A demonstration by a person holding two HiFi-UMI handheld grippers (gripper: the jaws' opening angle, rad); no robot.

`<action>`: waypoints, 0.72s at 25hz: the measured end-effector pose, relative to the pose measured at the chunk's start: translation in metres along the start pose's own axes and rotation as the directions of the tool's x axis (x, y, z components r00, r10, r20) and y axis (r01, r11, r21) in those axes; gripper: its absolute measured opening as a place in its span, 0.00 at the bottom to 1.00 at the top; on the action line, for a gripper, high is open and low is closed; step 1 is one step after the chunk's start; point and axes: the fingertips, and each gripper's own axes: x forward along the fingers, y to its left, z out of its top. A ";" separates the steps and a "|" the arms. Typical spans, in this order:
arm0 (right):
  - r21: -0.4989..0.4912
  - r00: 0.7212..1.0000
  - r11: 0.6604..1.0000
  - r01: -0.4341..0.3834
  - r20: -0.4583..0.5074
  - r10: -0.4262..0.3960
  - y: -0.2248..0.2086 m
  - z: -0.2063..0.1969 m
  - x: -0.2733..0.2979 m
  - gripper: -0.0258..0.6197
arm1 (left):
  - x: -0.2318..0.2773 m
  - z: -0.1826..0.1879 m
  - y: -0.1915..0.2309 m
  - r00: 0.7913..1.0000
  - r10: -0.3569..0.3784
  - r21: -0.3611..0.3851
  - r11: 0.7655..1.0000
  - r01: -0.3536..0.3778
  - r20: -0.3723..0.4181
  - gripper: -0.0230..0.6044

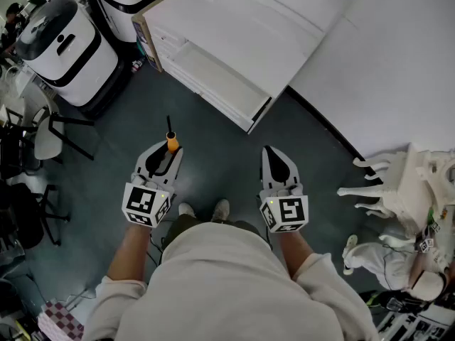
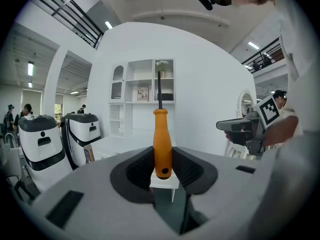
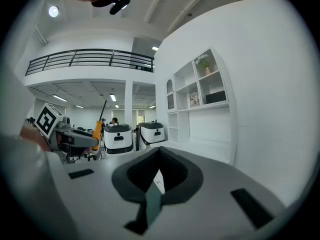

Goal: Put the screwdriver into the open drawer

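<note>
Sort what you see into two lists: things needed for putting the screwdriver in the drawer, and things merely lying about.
Needed:
- screwdriver, clamped in the left gripper
- open drawer

Lying about:
- right gripper, holding nothing
- white machines
- chair
- white carved furniture

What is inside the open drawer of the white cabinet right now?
In the head view, the drawer shows only a bare white bottom, with nothing in it. Any part under the cabinet top is covered. The screwdriver is clamped in the left gripper.
</note>
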 end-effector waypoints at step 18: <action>0.011 0.999 0.999 -0.047 0.005 0.047 -0.003 -0.005 -0.002 0.04 | 0.007 0.001 -0.012 1.000 0.013 0.013 1.000 -0.013 0.002 0.22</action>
